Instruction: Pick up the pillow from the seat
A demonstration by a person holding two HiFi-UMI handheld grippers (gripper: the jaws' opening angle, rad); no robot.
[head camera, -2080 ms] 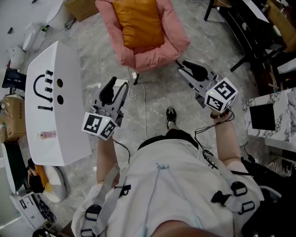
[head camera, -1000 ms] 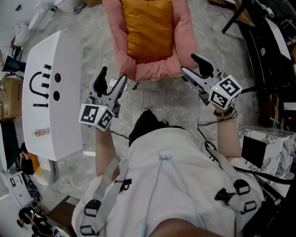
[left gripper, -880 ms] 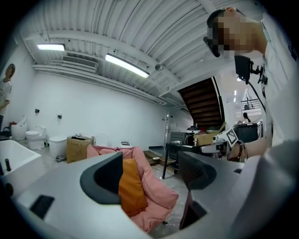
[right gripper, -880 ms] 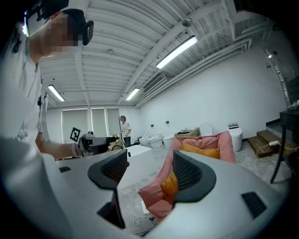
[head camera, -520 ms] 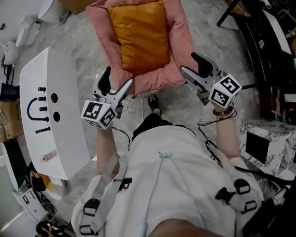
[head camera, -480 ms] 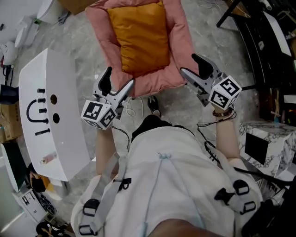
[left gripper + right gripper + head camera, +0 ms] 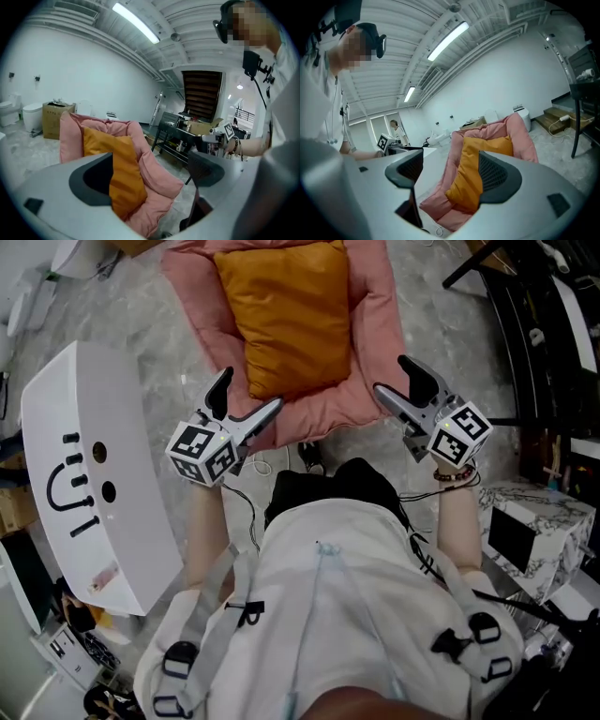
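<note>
An orange pillow (image 7: 286,315) lies on a pink padded seat (image 7: 380,338) on the floor ahead of me. My left gripper (image 7: 249,395) hangs over the seat's front left corner, and its jaws are opening with nothing between them. My right gripper (image 7: 393,377) is by the seat's front right corner, jaws also opening and empty. In the left gripper view the pillow (image 7: 123,180) shows beyond the left gripper (image 7: 149,174), apart from it. The right gripper view shows the pillow (image 7: 474,174) past the right gripper (image 7: 451,173), leaning on the seat (image 7: 520,136).
A white table (image 7: 94,456) with black marks stands close on the left. Dark furniture frames (image 7: 539,334) and a marble-topped surface (image 7: 539,521) line the right. A white cable (image 7: 255,467) lies on the floor by the seat's front. A person (image 7: 396,132) stands far off.
The seat and pillow have come nearer. Both grippers have moved forward to the seat's front corners, and their jaws stand wider apart than before.
</note>
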